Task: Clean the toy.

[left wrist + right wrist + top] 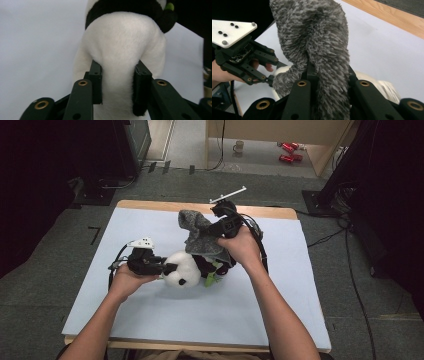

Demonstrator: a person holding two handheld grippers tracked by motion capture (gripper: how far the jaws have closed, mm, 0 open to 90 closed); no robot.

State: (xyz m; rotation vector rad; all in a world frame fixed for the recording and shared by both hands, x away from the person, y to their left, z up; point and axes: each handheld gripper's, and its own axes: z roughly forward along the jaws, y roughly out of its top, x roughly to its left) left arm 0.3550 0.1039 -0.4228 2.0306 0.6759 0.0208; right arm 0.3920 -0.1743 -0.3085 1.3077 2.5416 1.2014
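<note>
A black-and-white plush panda point(182, 269) lies on the white table point(150, 320), a green bit point(212, 277) at its right side. My left gripper point(170, 268) comes in from the left and is shut on the panda's white plush point(122, 37); in the left gripper view the left gripper point(117, 82) has both pads sunk into the fur. My right gripper point(210, 234) holds a grey fuzzy cloth point(199, 234) lifted above the panda. The cloth point(312, 32) runs down between the right gripper point(328, 75) jaws, pinched. The left gripper point(244, 62) shows beyond it.
The table's wooden far edge point(150, 204) borders grey carpet. On the floor beyond stand a mug point(239, 146) and red cans point(288, 151). Dark equipment stands flank the table at left and right. Cables point(350, 270) trail across the carpet on the right.
</note>
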